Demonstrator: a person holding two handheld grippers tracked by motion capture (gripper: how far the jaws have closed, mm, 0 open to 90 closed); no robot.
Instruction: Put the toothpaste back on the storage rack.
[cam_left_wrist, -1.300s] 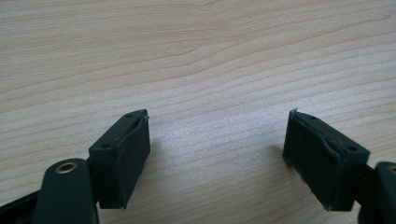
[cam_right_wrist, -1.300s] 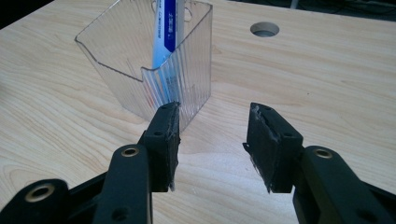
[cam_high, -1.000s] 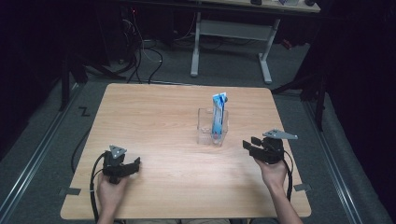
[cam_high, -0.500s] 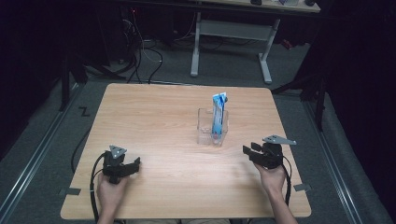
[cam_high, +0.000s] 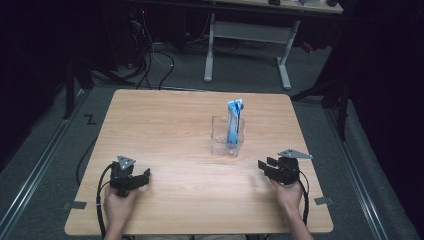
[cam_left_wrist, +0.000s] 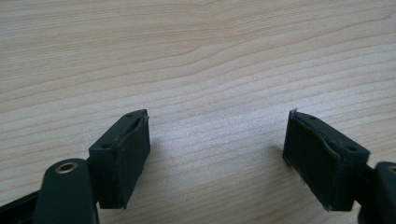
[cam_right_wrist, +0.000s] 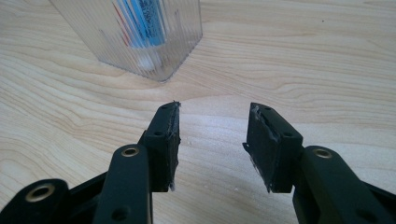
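A clear plastic cup (cam_high: 227, 136) stands right of the table's middle with a blue and white tube (cam_high: 233, 122) upright inside it. In the right gripper view the clear plastic cup (cam_right_wrist: 140, 42) is close ahead at upper left. My right gripper (cam_high: 265, 166) rests low at the front right of the table, open, its jaws (cam_right_wrist: 212, 140) a moderate gap apart with bare wood between them. At the front left my left gripper (cam_high: 145, 175) is held by a hand, open wide (cam_left_wrist: 217, 144) over bare wood, far from the cup.
The wooden table (cam_high: 165, 125) stands on a dark carpeted floor. A white-legged desk (cam_high: 247, 40) is behind it, with cables on the floor at back left. Tape marks lie on the floor near the front corners.
My right gripper has moved back toward the table's front edge and lower, away from the cup. The left gripper has stayed where it was.
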